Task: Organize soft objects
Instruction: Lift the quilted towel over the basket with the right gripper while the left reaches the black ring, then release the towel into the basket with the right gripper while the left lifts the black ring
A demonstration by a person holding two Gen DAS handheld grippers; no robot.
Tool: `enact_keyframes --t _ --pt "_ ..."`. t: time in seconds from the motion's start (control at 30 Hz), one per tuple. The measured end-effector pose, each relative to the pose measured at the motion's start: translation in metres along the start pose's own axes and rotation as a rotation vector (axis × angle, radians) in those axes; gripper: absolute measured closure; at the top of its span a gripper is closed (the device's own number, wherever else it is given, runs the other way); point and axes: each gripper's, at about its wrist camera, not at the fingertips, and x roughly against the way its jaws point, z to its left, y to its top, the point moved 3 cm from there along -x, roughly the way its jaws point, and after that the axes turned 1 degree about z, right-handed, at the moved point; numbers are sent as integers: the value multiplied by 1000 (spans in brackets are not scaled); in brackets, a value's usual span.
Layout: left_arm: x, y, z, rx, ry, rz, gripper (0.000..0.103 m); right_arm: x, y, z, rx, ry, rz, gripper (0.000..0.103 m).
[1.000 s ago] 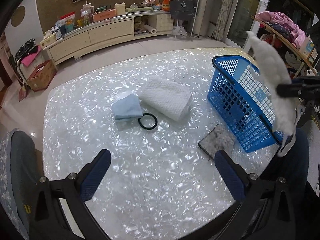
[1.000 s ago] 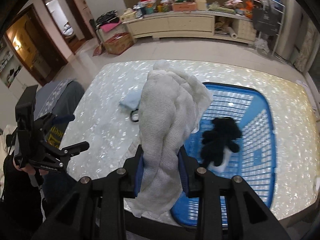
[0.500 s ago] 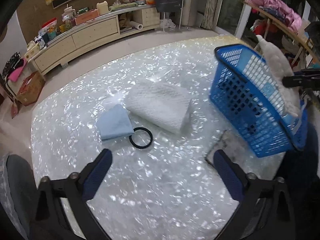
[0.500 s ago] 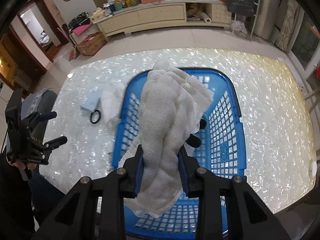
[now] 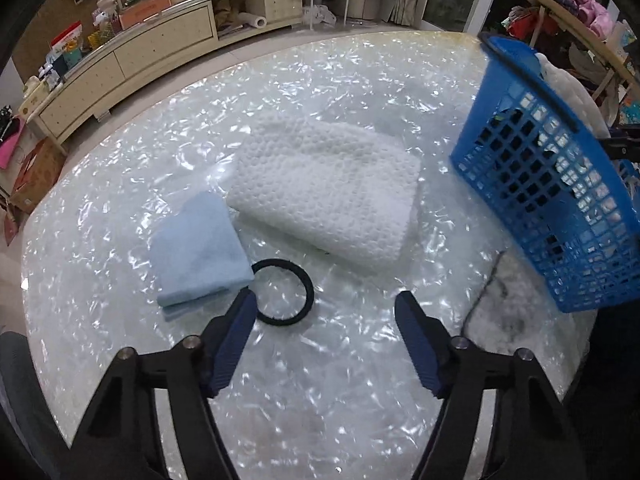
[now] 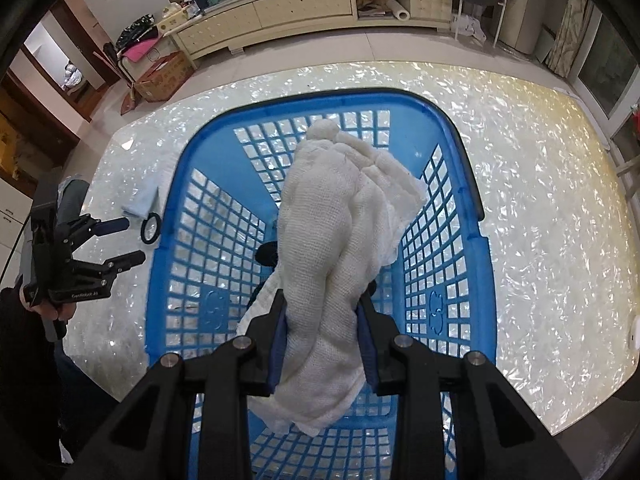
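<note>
Right wrist view, nearest first: my right gripper [image 6: 323, 330] is clamped on a white gauze cloth [image 6: 340, 240], which bunches between the pads and hangs over the blue basket [image 6: 168, 280]. Something black [image 6: 267, 254] lies on the basket floor, mostly hidden by the cloth. Off to the left my left hand [image 6: 52, 312] holds its gripper above the bench [image 6: 540, 200].

From the left wrist camera, my left gripper [image 5: 326, 320] has its jaws apart with nothing between them; they have just been closing. Just beyond its left pad lies a black ring [image 5: 283, 292] flat on the bench, touching the near corner of a folded light-blue cloth [image 5: 198, 252]. Farther in sits a folded white waffle towel [image 5: 332, 192], just beside the blue cloth. A grey-edged cloth [image 5: 500, 312] lies to the right, partly under the basket. Beyond the bench stands a long cream cabinet [image 5: 160, 48] with clutter on top.
</note>
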Motion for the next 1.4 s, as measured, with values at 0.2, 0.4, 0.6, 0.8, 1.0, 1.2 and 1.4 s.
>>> enact_keyframes --t 0.2,0.4,0.6,0.8,1.0,1.2,1.4 --pt "-23 9 4 -18 21 35 56 -3 5 0 -11 11 4 73" --pt "-38 14 8 -8 6 57 74 -5 4 -6 -10 10 12 73" --pt "-52 18 5 -23 22 75 86 -6 9 -2 2 -9 14 72" --pt "-51 18 -1 -17 10 78 100 -13 11 9 14 -24 25 70" --pt "-48 3 -10 -2 4 75 100 -22 11 12 21 -60 56 59" --pt "-20 -24 -17 38 -12 51 100 -14 5 24 47 -44 46 22" --pt "28 -35 -29 53 0 -11 100 13 -7 34 81 -70 -27 0"
